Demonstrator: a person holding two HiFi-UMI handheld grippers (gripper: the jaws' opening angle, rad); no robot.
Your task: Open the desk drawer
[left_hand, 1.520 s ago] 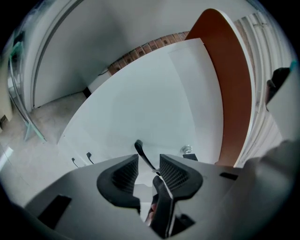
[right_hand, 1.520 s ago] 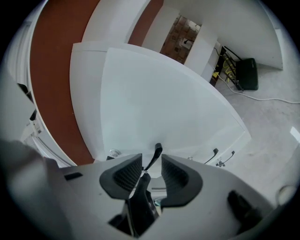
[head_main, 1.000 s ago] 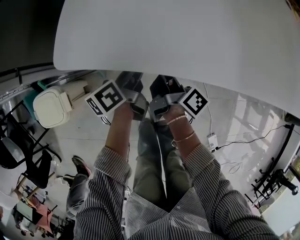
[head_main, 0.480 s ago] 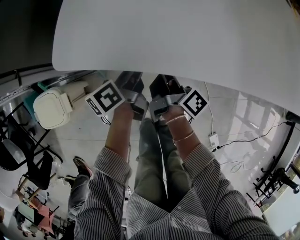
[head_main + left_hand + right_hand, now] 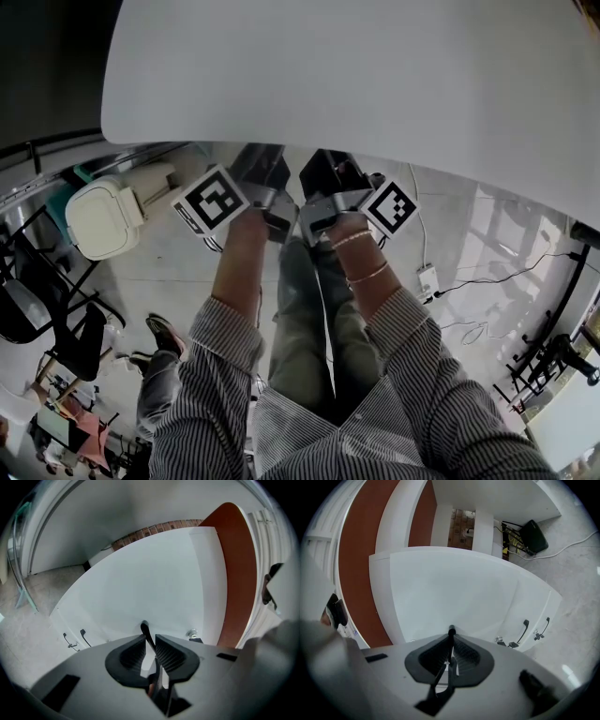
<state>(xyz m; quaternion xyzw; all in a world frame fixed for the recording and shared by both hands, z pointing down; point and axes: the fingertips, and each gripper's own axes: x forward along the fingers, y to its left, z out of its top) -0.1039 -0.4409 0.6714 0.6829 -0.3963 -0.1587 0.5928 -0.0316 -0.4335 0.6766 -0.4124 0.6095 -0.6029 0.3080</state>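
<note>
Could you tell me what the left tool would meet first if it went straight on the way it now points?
The black handle standing between the left tool's jaws, which have just been closing; right behind it, probably, the white drawer front.

Nothing readable here, honestly: no text, label, brand name or number can be made out in any of the views. Only black-and-white square code patterns are shown, printed on the left-hand marker cube (image 5: pixel 217 199) and the right-hand marker cube (image 5: pixel 390 206), and no lettering is carried on those.
</note>
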